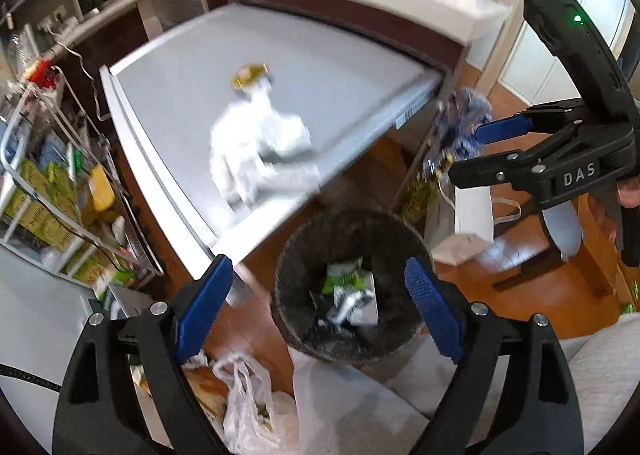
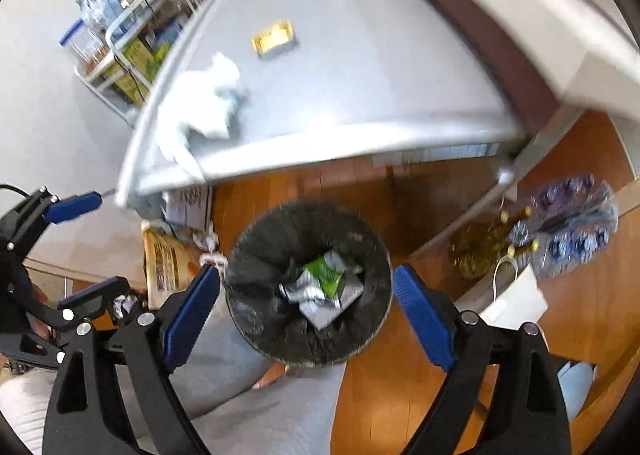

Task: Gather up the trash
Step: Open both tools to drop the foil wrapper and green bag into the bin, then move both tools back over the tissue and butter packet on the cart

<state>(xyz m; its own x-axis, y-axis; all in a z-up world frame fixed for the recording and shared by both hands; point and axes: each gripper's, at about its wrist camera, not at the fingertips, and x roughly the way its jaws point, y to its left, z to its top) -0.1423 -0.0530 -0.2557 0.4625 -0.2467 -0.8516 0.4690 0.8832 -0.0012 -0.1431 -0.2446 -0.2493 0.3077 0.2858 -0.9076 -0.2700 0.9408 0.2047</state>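
A dark round bin (image 1: pixel 348 239) stands on the wood floor below the grey table (image 1: pixel 320 67); it holds green and silver wrappers (image 1: pixel 350 295). Crumpled white paper (image 1: pixel 256 143) and a small yellow packet (image 1: pixel 250 75) lie on the table. My left gripper (image 1: pixel 320 307) is open and empty above the bin. My right gripper (image 2: pixel 306 315) is open and empty, also over the bin (image 2: pixel 256 251) with the wrappers (image 2: pixel 324 287) in it. The paper (image 2: pixel 200 103) and packet (image 2: pixel 274 39) show on the table (image 2: pixel 380 55). Each gripper appears in the other's view: the right one (image 1: pixel 468 151), the left one (image 2: pixel 92 247).
A wire rack (image 1: pixel 48 183) with green boxes stands left of the table. A thin plastic bag (image 1: pixel 248 395) and a brown paper bag (image 2: pixel 168 255) lie on the floor by the bin. A white bag (image 2: pixel 516 295) and wrapped bottles (image 2: pixel 576 223) sit right. My grey-clad legs (image 2: pixel 256 407) are below.
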